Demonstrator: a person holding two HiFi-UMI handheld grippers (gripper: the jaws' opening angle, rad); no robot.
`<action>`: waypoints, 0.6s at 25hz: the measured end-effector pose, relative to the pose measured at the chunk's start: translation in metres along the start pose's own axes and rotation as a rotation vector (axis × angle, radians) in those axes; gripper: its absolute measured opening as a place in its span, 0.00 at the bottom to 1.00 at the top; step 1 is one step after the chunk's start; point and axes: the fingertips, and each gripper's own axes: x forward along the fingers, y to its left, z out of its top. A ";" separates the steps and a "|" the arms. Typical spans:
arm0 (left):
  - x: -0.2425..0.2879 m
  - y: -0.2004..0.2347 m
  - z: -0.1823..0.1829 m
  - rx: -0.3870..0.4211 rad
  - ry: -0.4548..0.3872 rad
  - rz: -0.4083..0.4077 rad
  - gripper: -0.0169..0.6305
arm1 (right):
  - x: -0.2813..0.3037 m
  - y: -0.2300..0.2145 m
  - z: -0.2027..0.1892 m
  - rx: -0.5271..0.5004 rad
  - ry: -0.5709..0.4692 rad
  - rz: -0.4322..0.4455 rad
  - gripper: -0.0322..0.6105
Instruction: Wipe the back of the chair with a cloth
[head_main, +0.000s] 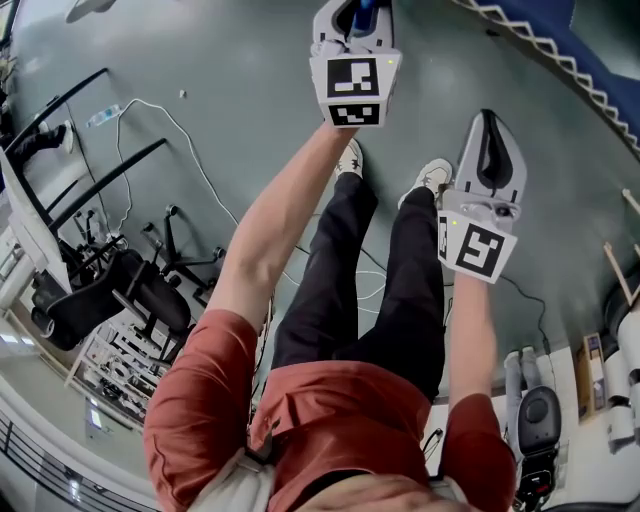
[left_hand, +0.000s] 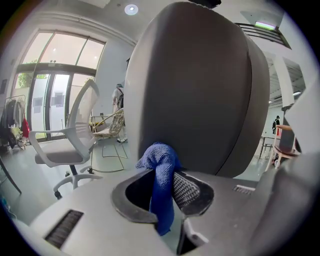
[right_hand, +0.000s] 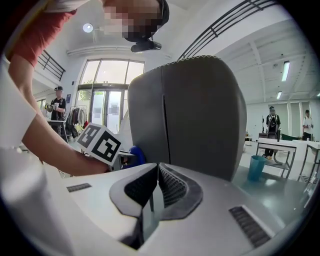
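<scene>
Two grippers up close to the grey chair back (left_hand: 200, 90). Left gripper (left_hand: 162, 176): pinching a blue cloth (left_hand: 157, 155), its bunched end against the chair back at 12 o'clock of the jaws. Right gripper (right_hand: 158, 167): pressed together on nothing, chair back ahead at 1 o'clock, cloth at 10 o'clock.

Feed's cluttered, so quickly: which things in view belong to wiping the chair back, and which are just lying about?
Job in hand:
blue cloth, clamped in the left hand-held gripper
grey chair back
right hand-held gripper, shut and empty

Lying about:
white office chair
teal cup
black chairs
</scene>
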 end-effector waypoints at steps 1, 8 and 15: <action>-0.007 -0.001 0.009 0.007 -0.013 0.000 0.16 | -0.003 0.001 0.002 0.000 0.000 -0.001 0.09; -0.056 -0.020 0.080 0.005 -0.077 0.012 0.16 | -0.028 -0.010 0.033 -0.019 -0.027 -0.011 0.09; -0.094 -0.012 0.127 0.004 -0.122 0.012 0.16 | -0.029 0.006 0.050 -0.036 -0.038 -0.016 0.09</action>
